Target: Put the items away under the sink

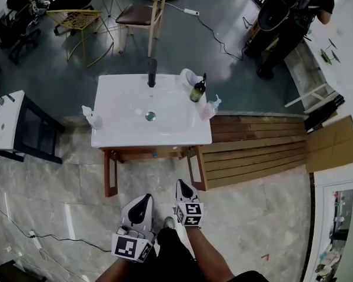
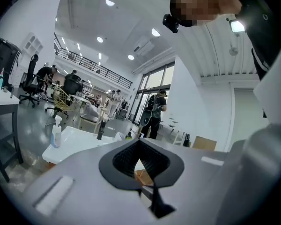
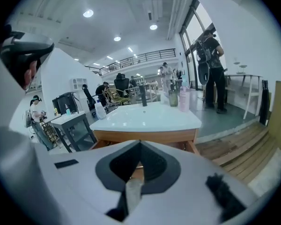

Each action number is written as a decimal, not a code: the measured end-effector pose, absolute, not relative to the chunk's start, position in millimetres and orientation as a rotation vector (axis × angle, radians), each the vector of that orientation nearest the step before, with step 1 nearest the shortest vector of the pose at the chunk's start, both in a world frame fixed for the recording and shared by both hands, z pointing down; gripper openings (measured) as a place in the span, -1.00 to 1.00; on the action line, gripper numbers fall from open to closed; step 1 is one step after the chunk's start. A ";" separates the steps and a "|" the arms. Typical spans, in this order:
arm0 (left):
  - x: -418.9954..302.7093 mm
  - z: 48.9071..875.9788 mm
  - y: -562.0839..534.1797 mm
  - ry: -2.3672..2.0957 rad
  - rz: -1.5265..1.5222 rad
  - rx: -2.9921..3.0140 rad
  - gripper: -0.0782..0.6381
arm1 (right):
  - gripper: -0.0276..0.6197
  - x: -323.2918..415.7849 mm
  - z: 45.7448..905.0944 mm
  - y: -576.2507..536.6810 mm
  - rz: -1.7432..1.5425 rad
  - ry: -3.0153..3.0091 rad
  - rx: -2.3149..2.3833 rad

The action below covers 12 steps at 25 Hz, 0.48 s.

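Note:
The white sink (image 1: 123,131) stands on a wooden frame (image 1: 110,172) ahead of me. On its top are a dark green bottle (image 1: 197,90), a pink pump bottle (image 1: 210,108), a clear spray bottle (image 1: 92,117) and a white cup (image 1: 188,77), beside a black faucet (image 1: 152,72). My left gripper (image 1: 146,197) and right gripper (image 1: 181,183) hang side by side in front of the frame, apart from the sink. Both have their jaws together with nothing between them. The right gripper view shows the sink (image 3: 145,118) and the pink bottle (image 3: 183,99) beyond the right gripper (image 3: 140,143). The left gripper view shows the spray bottle (image 2: 56,132) past the left gripper (image 2: 139,141).
Wooden planks (image 1: 253,151) lie right of the sink, with cardboard (image 1: 332,143) further right. A small table (image 1: 12,125) stands to the left. A cable (image 1: 41,237) runs over the floor at lower left. Chairs (image 1: 142,16) and a person (image 1: 294,16) are behind the sink.

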State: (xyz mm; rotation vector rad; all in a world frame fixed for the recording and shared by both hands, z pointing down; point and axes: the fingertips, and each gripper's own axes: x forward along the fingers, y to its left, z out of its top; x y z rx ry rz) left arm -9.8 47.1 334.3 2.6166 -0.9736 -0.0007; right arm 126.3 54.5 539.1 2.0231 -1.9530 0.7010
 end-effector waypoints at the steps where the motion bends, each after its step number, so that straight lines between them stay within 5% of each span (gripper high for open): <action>1: -10.7 326.6 48.8 -0.973 -0.004 2.619 -0.77 | -0.87 123.3 530.4 57.7 0.698 -1.956 2.023; 12: -20.2 282.3 72.7 -0.954 -0.013 2.646 -0.77 | -0.87 110.4 451.0 93.7 0.650 -1.960 2.040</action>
